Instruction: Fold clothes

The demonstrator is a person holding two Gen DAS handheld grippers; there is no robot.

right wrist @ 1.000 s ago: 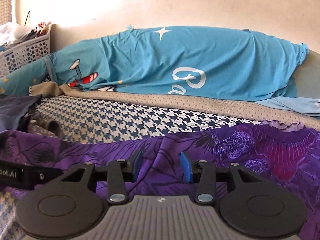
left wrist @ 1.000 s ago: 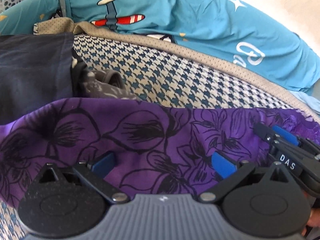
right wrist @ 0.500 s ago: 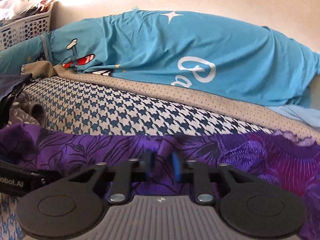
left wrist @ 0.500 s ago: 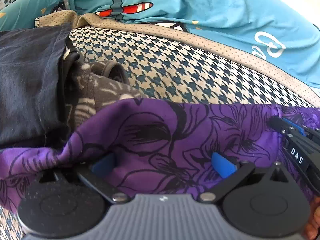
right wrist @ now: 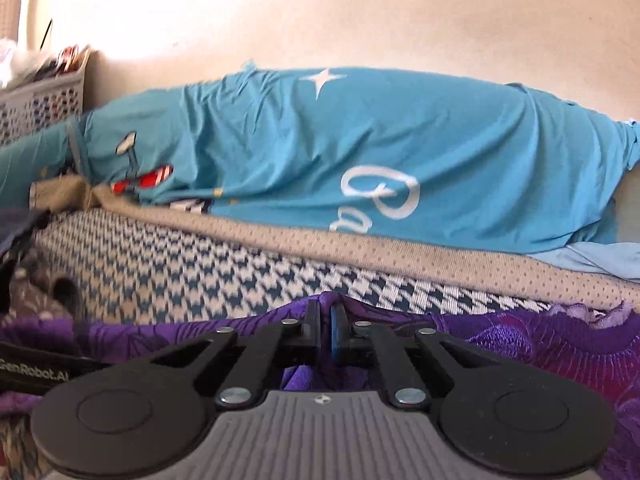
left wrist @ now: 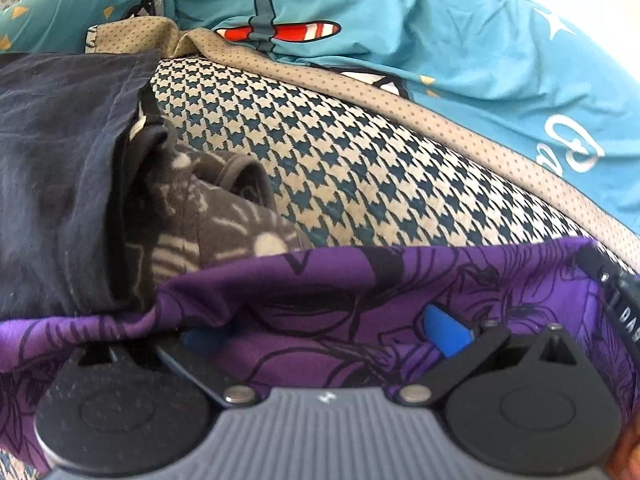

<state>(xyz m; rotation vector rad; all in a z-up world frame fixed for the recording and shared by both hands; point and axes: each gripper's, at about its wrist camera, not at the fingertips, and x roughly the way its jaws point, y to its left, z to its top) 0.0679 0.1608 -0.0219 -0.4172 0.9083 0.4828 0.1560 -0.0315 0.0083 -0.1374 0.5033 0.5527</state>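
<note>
Right, left wrist view first: left gripper (left wrist: 328, 332) fills the bottom of the frame, pitched steeply down, its blue pads (left wrist: 446, 334) spread wide apart. Purple floral garment (left wrist: 320, 280) lies across the lower band of the frame, draped under and between the fingers; left pad half buried in a fold, right pad bare. No pinch seen, jaws gaping. Dark navy cloth (left wrist: 52, 184) sits at mid left, with a grey patterned garment (left wrist: 224, 216) just beside it, both touching the purple edge. Houndstooth cover (left wrist: 360, 168) runs through the centre, tan dotted fabric (left wrist: 440, 120) behind it, teal airplane-print shirt (left wrist: 400, 20) along the top. Right gripper's black finger shows at the right edge, on the purple cloth. A sliver of hand shows at the lower right corner.

Right wrist view: right gripper (right wrist: 326, 330) at bottom centre, angled shallowly downward, jaws squeezed together with a ridge of the purple floral garment (right wrist: 520, 344) pinched between the pads, cloth bunched up at the tips. Garment spreads across the lower frame, embroidered part at lower right. Left gripper's labelled black finger pokes in at lower left. Houndstooth cover (right wrist: 200, 272) mid frame, teal airplane-print shirt (right wrist: 360, 152) above it, white basket (right wrist: 40, 100) at upper left against the wall (right wrist: 360, 12).
</note>
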